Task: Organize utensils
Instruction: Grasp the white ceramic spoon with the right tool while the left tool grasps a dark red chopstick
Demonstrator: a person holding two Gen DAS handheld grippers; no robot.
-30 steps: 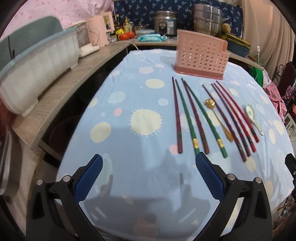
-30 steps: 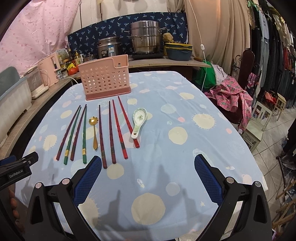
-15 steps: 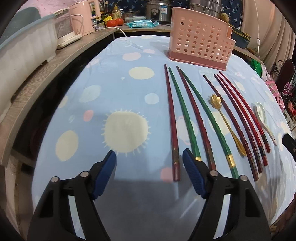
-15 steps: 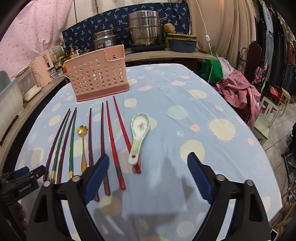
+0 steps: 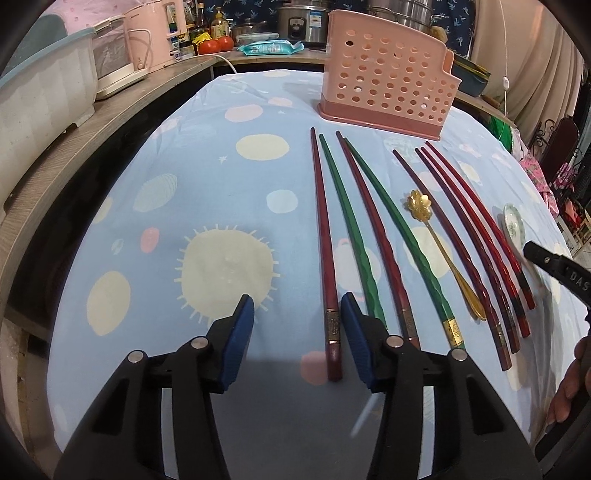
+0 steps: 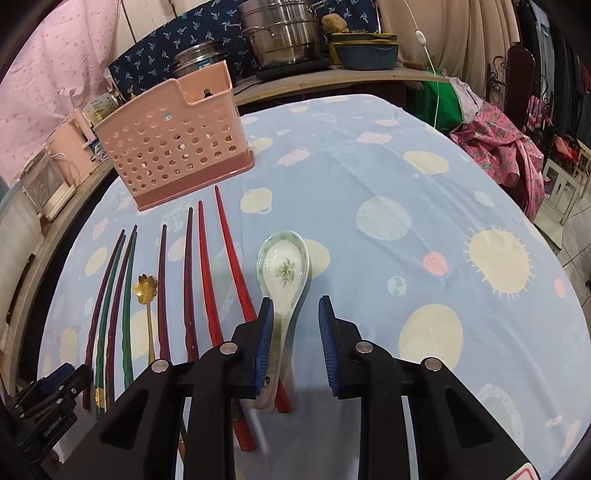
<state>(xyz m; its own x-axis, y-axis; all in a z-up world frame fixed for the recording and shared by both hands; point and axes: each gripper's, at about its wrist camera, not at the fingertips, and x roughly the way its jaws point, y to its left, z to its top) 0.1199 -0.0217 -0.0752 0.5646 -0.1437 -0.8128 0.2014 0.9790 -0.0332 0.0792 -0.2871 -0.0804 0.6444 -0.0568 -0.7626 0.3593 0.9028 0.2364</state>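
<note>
Ribbed blue pads of parted right gripper astride glossy ceramic spoon; left gripper parted beside faceted red chopstick

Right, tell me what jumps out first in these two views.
A fan of red and green chopsticks lies on the blue spotted tablecloth, with a pink perforated utensil basket standing just behind their tips. The right gripper straddles the handle of a ceramic spoon, while the left gripper brackets the leftmost red chopstick.

home kitchen | steel pots | rice cooker | countertop
</note>
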